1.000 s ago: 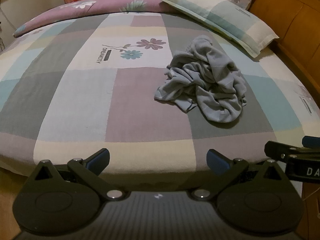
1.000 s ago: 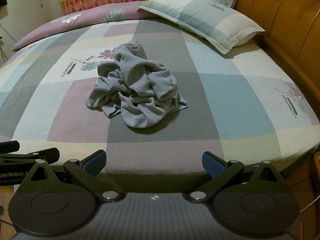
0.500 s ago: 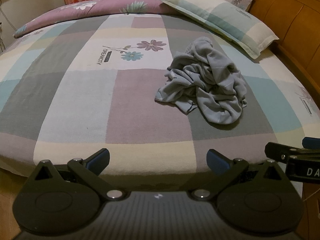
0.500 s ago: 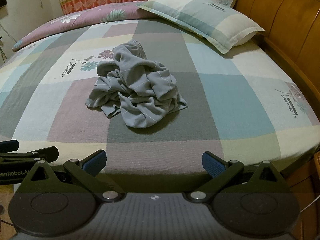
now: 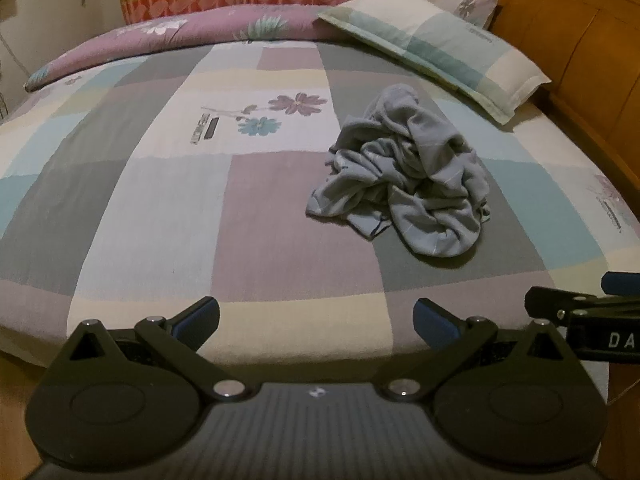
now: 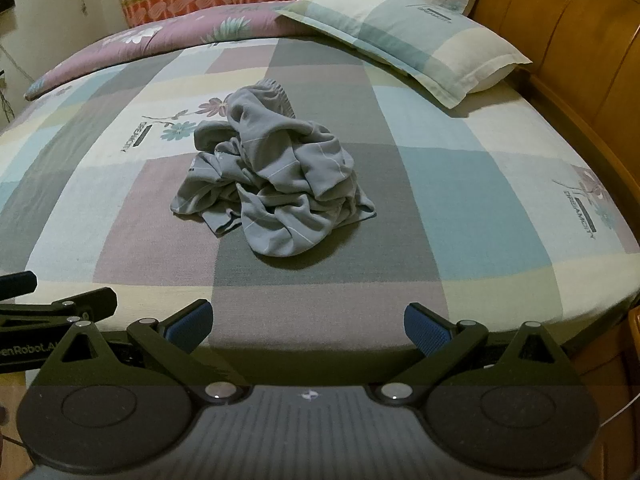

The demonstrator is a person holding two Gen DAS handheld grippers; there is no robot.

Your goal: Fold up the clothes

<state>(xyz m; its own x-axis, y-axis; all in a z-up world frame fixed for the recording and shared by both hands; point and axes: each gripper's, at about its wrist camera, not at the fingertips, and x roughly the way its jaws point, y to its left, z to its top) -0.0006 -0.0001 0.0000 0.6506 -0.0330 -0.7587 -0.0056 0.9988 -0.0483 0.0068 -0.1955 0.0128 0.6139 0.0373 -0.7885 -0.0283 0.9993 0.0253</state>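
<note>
One crumpled garment (image 6: 272,184), no clear axis

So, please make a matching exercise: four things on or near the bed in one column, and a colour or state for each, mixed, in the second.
Things:
1. garment
2. pillow
3. headboard
4. right claw

States:
A. wooden, orange-brown
B. open, holding nothing
C. grey, crumpled in a heap
D. checked in pale colours, lying near the headboard

Pairs: 1-C, 2-D, 3-A, 4-B
</note>
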